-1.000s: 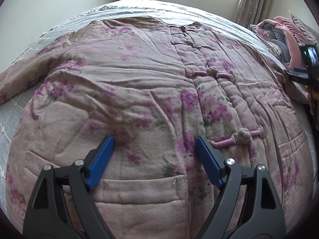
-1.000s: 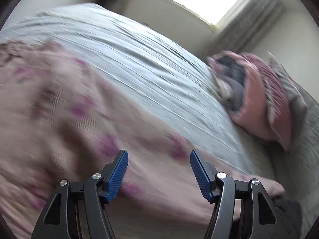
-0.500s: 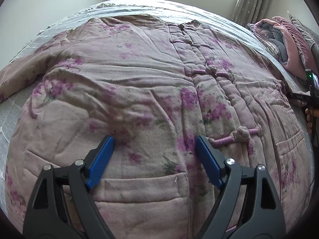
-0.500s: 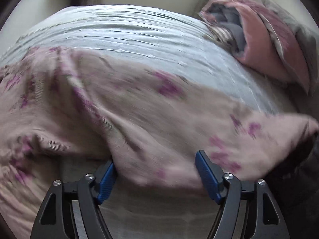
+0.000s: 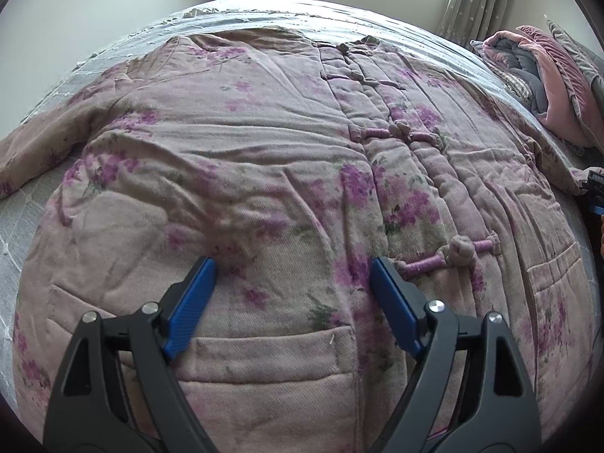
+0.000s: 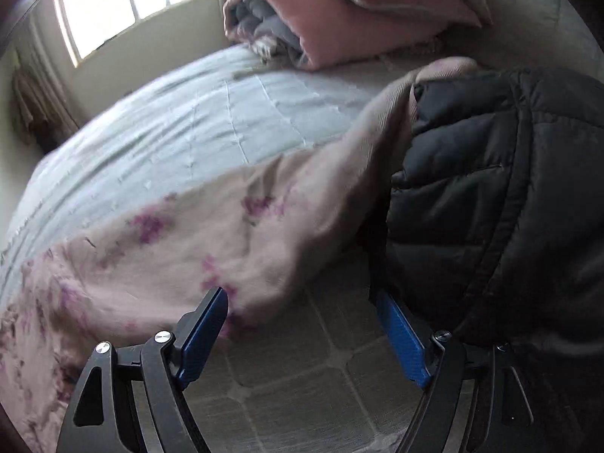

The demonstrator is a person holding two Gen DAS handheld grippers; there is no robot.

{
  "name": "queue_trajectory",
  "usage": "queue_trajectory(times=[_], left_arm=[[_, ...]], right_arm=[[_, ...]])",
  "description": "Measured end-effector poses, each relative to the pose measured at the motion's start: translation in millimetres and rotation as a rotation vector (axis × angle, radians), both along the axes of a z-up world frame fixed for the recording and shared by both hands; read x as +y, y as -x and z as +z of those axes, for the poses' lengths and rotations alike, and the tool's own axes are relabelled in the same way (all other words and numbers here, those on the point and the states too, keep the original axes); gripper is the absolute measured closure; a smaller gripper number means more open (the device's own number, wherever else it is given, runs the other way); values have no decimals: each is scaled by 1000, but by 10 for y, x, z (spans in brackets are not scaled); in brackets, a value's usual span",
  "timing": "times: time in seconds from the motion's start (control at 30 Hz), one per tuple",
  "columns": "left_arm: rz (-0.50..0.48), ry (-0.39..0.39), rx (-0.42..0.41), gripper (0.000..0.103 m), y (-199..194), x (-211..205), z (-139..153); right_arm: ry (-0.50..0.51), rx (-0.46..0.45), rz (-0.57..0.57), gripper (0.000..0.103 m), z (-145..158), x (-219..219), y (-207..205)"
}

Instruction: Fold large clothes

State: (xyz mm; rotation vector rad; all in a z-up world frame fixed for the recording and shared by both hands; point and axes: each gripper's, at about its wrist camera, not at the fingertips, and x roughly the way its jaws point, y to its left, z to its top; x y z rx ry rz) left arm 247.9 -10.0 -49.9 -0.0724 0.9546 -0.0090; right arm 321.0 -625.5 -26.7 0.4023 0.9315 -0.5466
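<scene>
Both claws were seen spread and empty, left gripper [image 5: 290,279] over floral padded coat [image 5: 264,158], right gripper [image 6: 302,309] beside its sleeve [image 6: 234,234].

floral padded coat [image 5: 264,173] on grey bed [image 5: 22,219]

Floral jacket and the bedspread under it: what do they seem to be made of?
The floral jacket looks like padded cotton with a matte, slightly fuzzy twill face: visible diagonal weave, puffy quilted channels, soft creases, and knotted fabric cord buttons. The bedspread appears to be thin, pale woven cloth, matte, with stitched lines in a grid; the fibre cannot be told. Both the left gripper and the right gripper are open.
</scene>
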Motion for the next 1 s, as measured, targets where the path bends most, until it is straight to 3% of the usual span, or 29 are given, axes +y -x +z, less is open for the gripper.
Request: queue_trajectory(times=[0.07, 0.17, 0.2, 0.23, 0.27, 0.3, 0.37, 0.4, 0.43, 0.5, 0.57, 0.67, 0.73, 0.83, 1.0], left_arm=[[1, -4, -1, 19, 0, -8, -3], [1, 1, 0, 19, 2, -3, -3], [1, 1, 0, 19, 3, -5, -3], [0, 2, 0, 19, 6, -3, -3], [0, 4, -1, 19, 4, 0, -4], [-1, 6, 0, 19, 3, 4, -5], [-4, 12, 2, 19, 1, 12, -6], [-5, 14, 3, 19, -1, 17, -4], [-6, 16, 4, 19, -10, 24, -4], [-6, 22, 7, 19, -14, 34, -2], [-6, 26, 9, 19, -20, 45, 1], [-5, 38, 13, 19, -21, 63, 10], [-2, 58, 15, 19, -22, 87, 28], [-8, 93, 19, 19, -22, 99, 65], [-4, 166, -4, 19, -20, 196, 197]], right_arm=[[46, 29, -9, 21, -15, -22, -75], [4, -11, -105, 21, 7, -150, -181], [-4, -14, -139, 26, -15, -191, -232], [26, 13, -151, 38, -67, -274, -367], [76, 60, -137, 72, -108, -215, -457], [105, 87, -119, 83, -122, -178, -501], [201, 115, -106, 88, -69, -75, -463], [284, 137, -97, 88, -37, -36, -486], [433, 176, -86, 88, -11, 15, -518], [518, 217, -86, 88, -22, -28, -539], [470, 218, -112, 88, -68, -94, -553], [484, 173, -135, 88, 17, -3, -592], [440, 32, -145, 90, 319, 123, -514], [441, -92, -125, 91, 701, 208, -593], [414, -208, -56, 94, 1202, 604, -594]])
